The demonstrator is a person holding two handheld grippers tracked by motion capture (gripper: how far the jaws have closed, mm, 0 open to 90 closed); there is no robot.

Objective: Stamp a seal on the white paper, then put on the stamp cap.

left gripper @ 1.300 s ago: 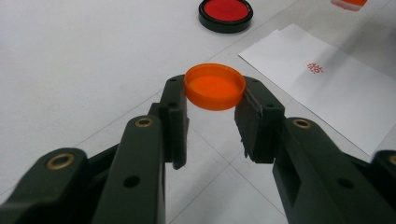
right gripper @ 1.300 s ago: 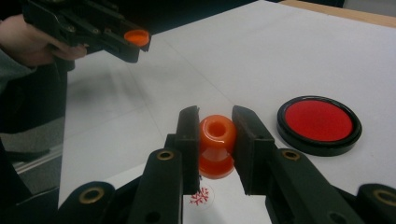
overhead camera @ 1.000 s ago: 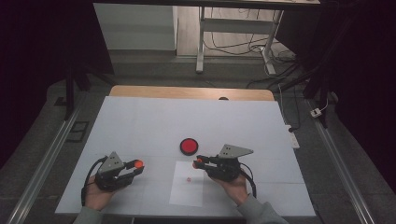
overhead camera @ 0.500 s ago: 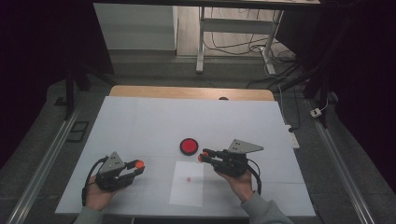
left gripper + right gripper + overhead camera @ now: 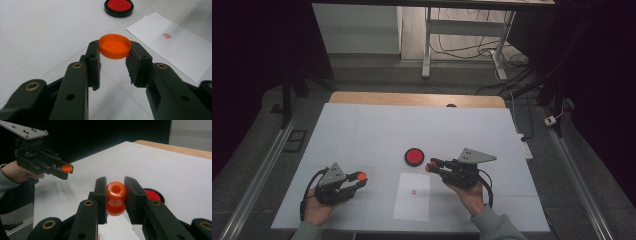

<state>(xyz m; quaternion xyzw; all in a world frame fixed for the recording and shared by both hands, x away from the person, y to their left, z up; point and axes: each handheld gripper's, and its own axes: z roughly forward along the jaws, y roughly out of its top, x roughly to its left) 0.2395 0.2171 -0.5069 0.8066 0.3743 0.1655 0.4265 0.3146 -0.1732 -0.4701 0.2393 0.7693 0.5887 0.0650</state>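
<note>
The left tongs (image 5: 113, 58) are clamped on an orange cap (image 5: 115, 46), held by its rim with the hollow side up, low over the worktop (image 5: 362, 135) at about eight o'clock in the high view. The right tongs (image 5: 115, 191) are clamped on an orange stamp (image 5: 116, 197) — a round-headed body gripped across its middle — poised near the centre, just at four o'clock from the open red ink pad (image 5: 414, 156).

A white sheet of paper (image 5: 413, 196) lies at six o'clock from the ink pad and bears one small red mark (image 5: 414, 192), so an impression looks already made. The step in hand seems to be either re-inking or closing up.

If re-inking, the right hand must bring the stamp face down squarely onto the pad. If capping, both hands must meet — cap mouth lined up with the stamp's face, pressed on straight.
</note>
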